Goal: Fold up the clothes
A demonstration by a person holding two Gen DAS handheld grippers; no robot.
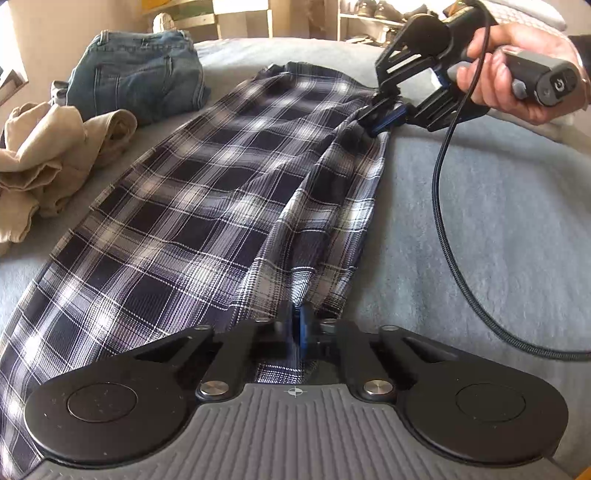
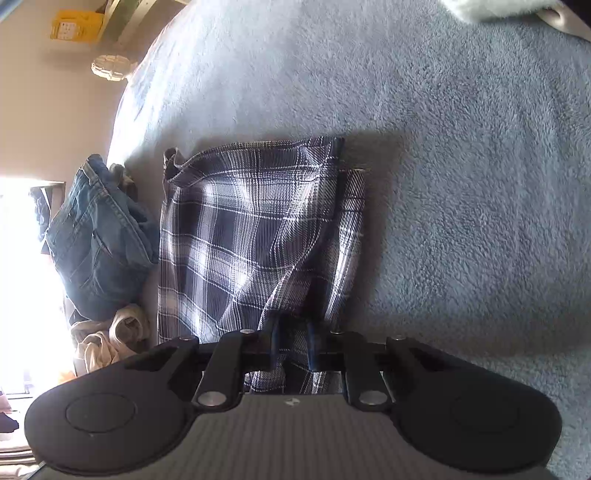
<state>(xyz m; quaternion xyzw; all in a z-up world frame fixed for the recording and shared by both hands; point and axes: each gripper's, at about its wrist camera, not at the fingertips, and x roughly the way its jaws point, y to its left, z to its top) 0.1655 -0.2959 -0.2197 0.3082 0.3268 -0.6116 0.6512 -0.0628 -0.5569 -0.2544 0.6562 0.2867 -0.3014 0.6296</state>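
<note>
Plaid garment [image 1: 207,206], laid lengthwise on the bed [image 1: 480,229], is pinched along one long edge by the left claw [image 1: 301,332] and the right claw [image 1: 380,118]; judged light, limp, drapey, best gripped at edges and corners.

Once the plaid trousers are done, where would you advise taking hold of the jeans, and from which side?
Probably grip the jeans at the waistband, coming from the plaid trousers' side: they lie folded with it uppermost, and the beige garment crowds the near edge.
</note>
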